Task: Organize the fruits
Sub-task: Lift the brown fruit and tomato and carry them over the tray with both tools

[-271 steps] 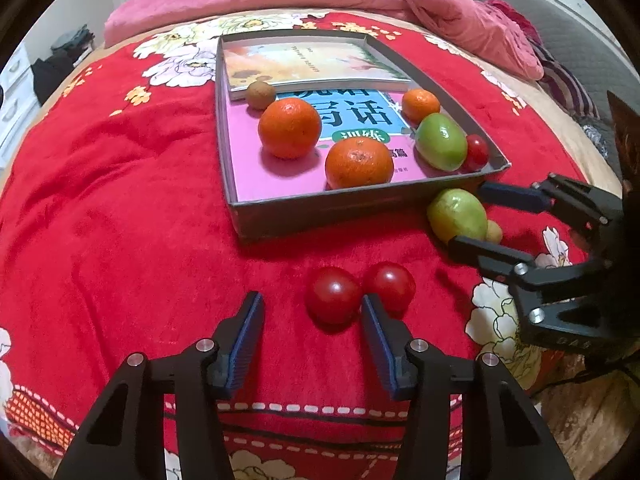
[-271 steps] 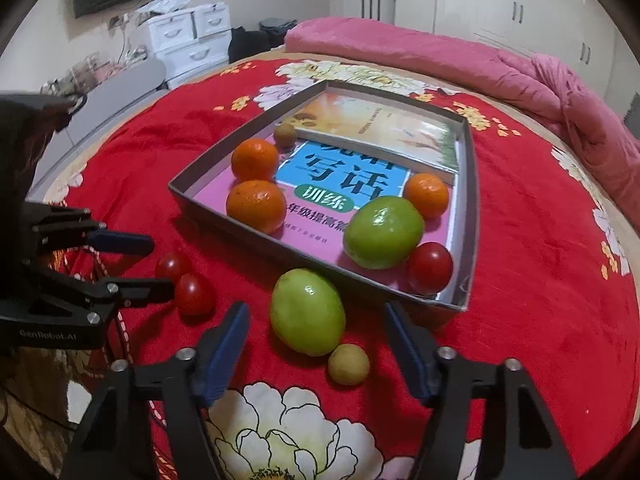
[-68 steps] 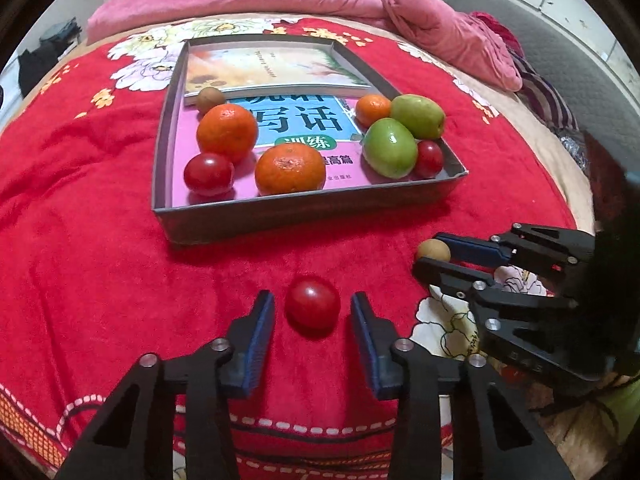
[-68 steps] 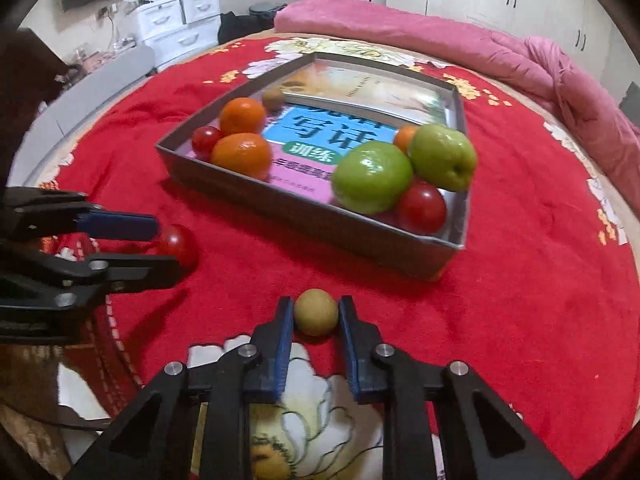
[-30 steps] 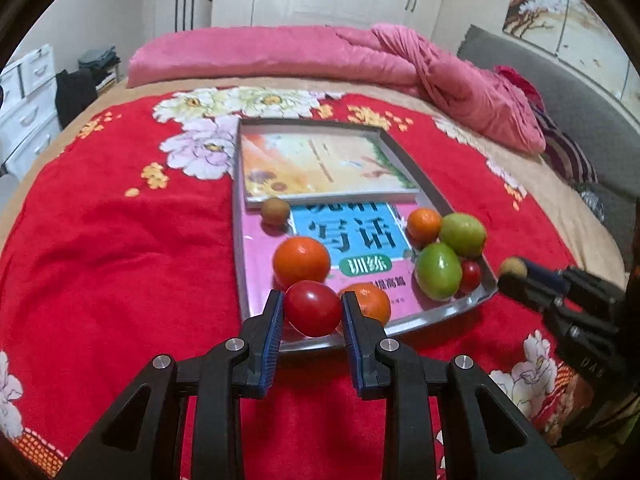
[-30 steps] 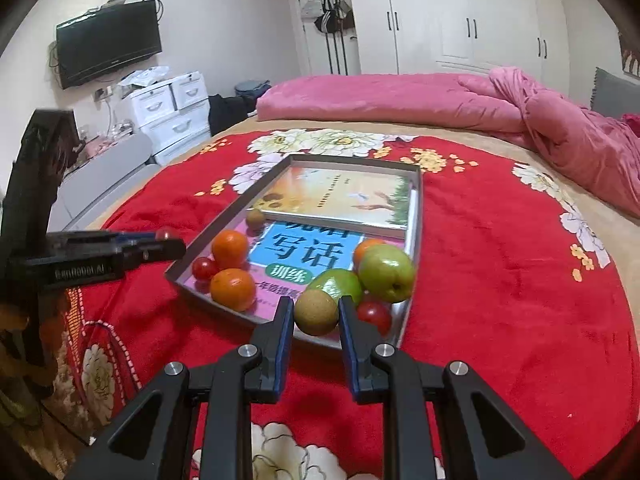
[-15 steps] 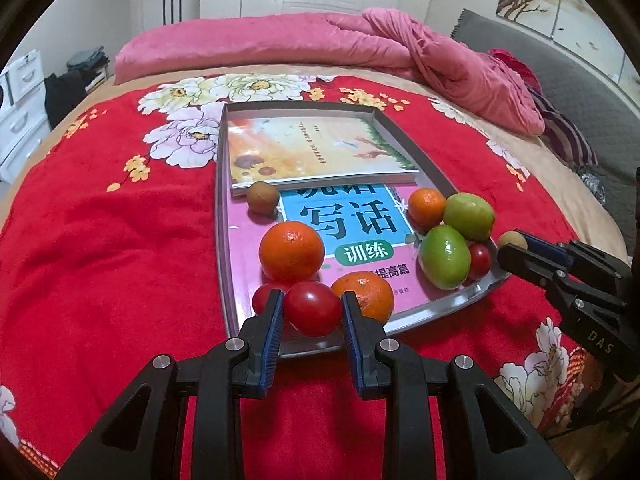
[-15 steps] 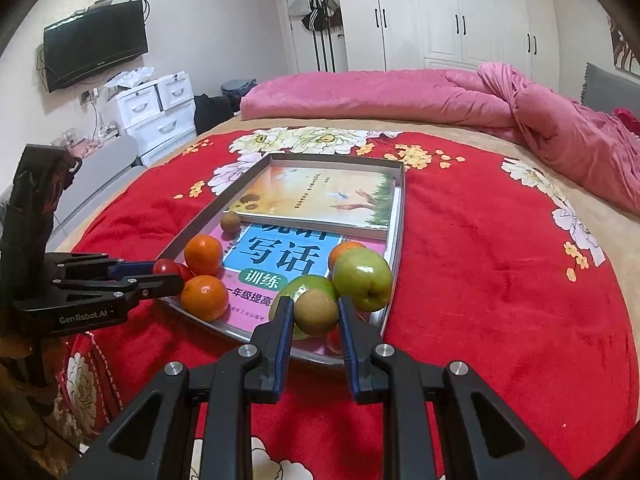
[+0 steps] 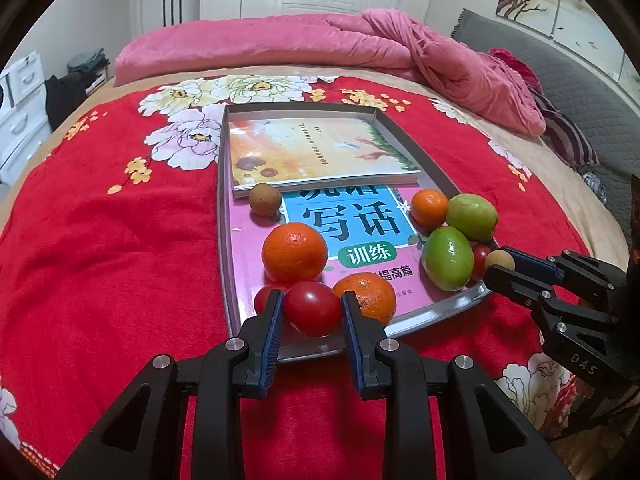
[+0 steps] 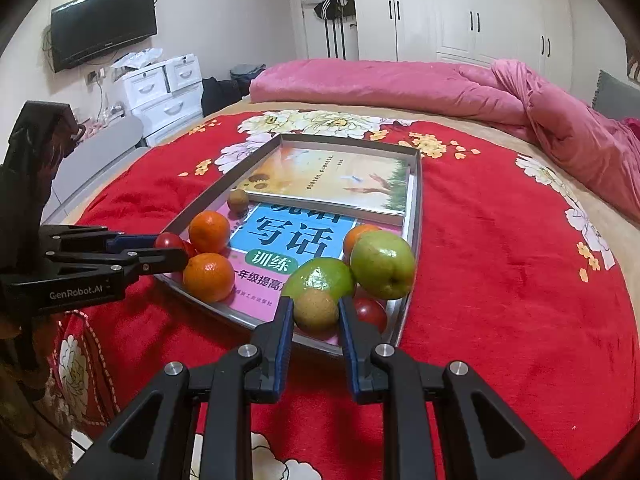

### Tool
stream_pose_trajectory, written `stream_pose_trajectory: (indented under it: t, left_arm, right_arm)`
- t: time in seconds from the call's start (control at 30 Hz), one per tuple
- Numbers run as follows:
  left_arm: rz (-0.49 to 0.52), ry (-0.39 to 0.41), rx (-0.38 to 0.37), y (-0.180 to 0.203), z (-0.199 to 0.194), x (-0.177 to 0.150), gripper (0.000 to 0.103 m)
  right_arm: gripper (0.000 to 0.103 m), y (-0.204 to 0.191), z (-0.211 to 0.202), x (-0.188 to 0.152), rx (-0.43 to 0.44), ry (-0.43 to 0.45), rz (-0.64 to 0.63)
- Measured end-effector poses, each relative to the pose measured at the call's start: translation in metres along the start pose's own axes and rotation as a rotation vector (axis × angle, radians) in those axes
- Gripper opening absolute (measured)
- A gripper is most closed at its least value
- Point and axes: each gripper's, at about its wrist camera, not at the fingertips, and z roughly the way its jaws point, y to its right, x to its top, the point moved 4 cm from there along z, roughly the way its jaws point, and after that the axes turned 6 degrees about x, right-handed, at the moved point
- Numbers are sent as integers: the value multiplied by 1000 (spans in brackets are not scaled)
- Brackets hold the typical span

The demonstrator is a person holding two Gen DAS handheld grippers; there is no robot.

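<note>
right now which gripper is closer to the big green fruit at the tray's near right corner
Right. The right gripper, shut on a small brown fruit, sits just in front of the big green fruit. The left gripper, holding a tomato, is at the tray's other near corner.

Tray (image 9: 224,240) on bed (image 9: 100,260). In tray: two books (image 9: 320,152), rear one overlapping front; kiwi (image 9: 265,199) at rear book's left corner; two oranges (image 9: 295,252) front left; two pears (image 9: 447,258) right.
</note>
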Motion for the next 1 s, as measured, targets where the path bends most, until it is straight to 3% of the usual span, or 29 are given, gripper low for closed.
stream_pose_trajectory:
  t: [1.0]
  left_arm:
    - [-2, 1, 1, -1, 0, 0, 30]
  right_arm:
    - [23, 4, 8, -7, -19, -32, 8]
